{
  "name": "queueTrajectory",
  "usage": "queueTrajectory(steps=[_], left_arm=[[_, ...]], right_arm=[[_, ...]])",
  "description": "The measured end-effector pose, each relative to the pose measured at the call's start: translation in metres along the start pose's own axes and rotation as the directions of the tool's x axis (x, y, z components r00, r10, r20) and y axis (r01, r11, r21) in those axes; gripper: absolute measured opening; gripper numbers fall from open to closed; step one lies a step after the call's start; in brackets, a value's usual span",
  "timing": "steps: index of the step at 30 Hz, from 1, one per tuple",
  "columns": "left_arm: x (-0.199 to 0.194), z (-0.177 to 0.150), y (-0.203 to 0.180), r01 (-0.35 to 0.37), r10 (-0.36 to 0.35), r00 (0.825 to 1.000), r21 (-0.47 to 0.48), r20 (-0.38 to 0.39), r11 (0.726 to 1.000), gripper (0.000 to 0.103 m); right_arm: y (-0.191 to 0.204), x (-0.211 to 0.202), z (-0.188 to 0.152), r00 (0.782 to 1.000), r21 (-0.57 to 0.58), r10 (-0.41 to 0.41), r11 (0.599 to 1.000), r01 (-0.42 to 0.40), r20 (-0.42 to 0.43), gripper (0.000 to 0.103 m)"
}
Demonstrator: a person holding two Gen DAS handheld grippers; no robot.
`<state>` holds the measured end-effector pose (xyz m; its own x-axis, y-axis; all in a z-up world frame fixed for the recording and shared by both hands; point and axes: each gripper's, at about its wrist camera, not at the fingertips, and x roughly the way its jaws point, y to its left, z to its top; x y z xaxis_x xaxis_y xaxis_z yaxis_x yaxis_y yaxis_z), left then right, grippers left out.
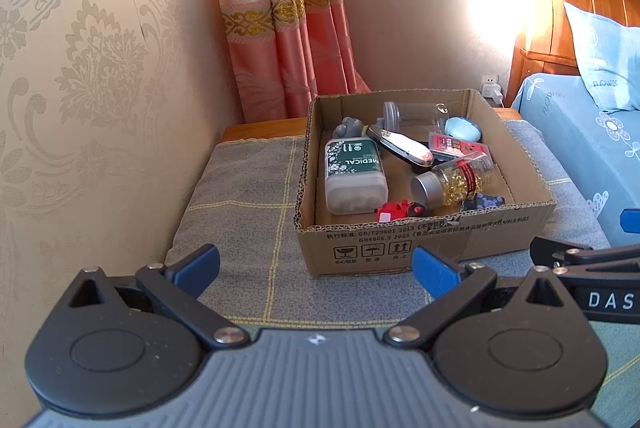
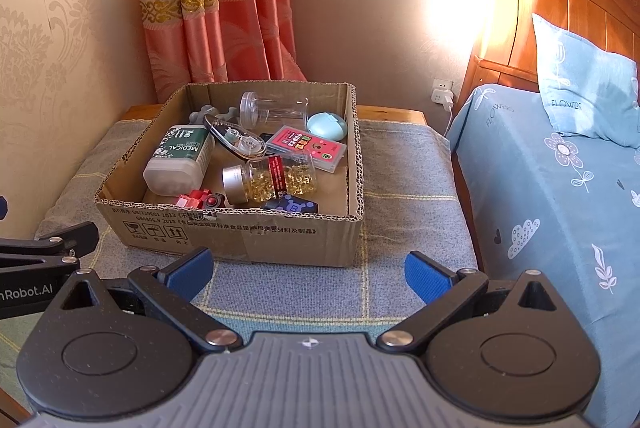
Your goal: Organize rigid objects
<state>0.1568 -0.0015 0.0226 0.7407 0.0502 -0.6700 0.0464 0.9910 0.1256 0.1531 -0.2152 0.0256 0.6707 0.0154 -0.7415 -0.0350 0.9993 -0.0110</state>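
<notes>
1. Rigid objects sit jumbled in cardboard box (image 2: 256,232) on the bench, beside the bed (image 2: 540,188).
2. Left: medical bottle (image 2: 180,158) lying flat, light, stiff; I'd grip across its body.
3. Middle: capsule jar (image 2: 276,176), probably slick and rolls; take it at the cap.
4. Right: card case (image 2: 310,146), thin, pinch its edges.
5. Left hand-held gripper (image 1: 316,268) and right hand-held gripper (image 2: 308,270): fingers apart, holding nothing, short of the box.

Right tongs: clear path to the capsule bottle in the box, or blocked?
Probably yes. The right tongs are open, short of the cardboard box. The capsule bottle lies on its side on top of the clutter, nothing over it; only the box's low front wall needs clearing from above.
</notes>
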Motion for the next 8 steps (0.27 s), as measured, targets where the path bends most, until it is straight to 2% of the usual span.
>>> queueTrajectory(steps=[8], left_arm=[[-0.0001,0.0002,-0.0012,0.003,-0.003,1.0,0.002,-0.001,1.0,0.102]], right_arm=[[0.0,-0.0013,-0.0003,1.0,-0.002,-0.001,1.0,0.001,0.005,0.103]])
